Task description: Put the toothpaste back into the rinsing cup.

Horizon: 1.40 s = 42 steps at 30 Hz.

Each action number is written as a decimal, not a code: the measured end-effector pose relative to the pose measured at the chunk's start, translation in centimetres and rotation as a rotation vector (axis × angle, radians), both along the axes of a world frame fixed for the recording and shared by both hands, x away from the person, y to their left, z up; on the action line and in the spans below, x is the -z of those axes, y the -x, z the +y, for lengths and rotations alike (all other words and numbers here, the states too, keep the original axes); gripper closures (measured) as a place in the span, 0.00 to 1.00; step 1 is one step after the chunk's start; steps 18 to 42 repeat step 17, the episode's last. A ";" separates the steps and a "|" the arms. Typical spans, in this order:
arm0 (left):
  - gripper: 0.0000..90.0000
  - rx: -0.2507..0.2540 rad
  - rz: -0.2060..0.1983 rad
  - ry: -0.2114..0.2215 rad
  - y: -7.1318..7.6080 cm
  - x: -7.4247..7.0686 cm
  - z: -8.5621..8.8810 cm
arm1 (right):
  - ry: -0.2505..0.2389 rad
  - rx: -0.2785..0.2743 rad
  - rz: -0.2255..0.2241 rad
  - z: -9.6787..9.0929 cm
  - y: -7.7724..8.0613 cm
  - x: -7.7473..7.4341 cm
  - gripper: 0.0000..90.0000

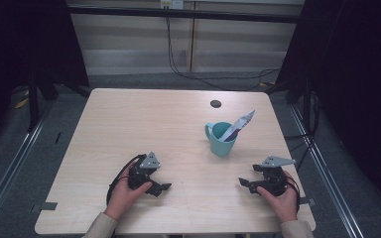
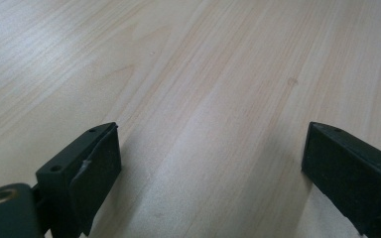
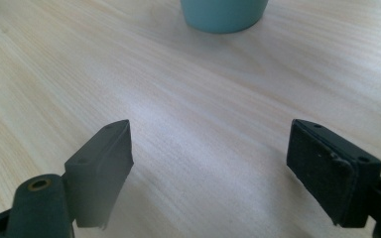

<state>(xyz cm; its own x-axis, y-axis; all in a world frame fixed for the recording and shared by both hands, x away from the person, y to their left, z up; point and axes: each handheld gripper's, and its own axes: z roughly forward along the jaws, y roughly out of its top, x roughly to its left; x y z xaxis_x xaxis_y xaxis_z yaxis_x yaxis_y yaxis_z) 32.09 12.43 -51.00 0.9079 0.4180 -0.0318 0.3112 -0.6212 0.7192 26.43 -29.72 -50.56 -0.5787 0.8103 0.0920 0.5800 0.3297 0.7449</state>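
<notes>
Pale wood-grain table [image 1: 129,129] under me, grey floor around it, dark curtains on both sides and cables trailing along the far wall. A small dark round hole [image 1: 216,103] sits in the tabletop toward the far edge.

I've got the left gripper [image 1: 162,187] low over the near part of the table, held in the person's left hand [image 1: 124,193]. In the left gripper view its jaws stand wide apart with only bare wood between them, nothing held, nothing touched.

On the other side, the right gripper [image 1: 244,183] sits in the right hand [image 1: 280,196], also low and near the table's front edge, its tips pointing inward toward the left gripper. Its jaws are spread wide too, and the right gripper view shows plain tabletop in the gap.

The teal mug [image 1: 222,139] stands upright beyond the right gripper, ahead of it and a little toward the left gripper's side, well apart from both claws. From the right gripper view I see the mug's base [image 3: 223,14] straight ahead at the top edge. A white and dark packet [image 1: 240,125] leans out of the mug, tilted over the rim away from the handle.
</notes>
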 end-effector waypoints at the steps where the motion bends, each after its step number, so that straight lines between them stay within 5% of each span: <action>1: 0.09 0.000 -0.001 0.001 0.0 0.0 0.0 | 0.007 -0.001 0.003 0.0 0.1 0.2 0.19; 7: 0.09 0.000 -0.002 0.000 0.0 0.0 0.0 | 0.017 -0.009 0.011 0.0 0.2 0.4 0.17; 12: 0.09 0.000 -0.002 -0.001 0.0 0.0 0.0 | 0.081 -0.023 -0.010 0.4 0.5 0.5 0.15; 42: 0.09 0.001 -0.002 -0.002 0.0 0.0 0.0 | 0.078 -0.022 -0.008 0.4 0.5 0.5 0.15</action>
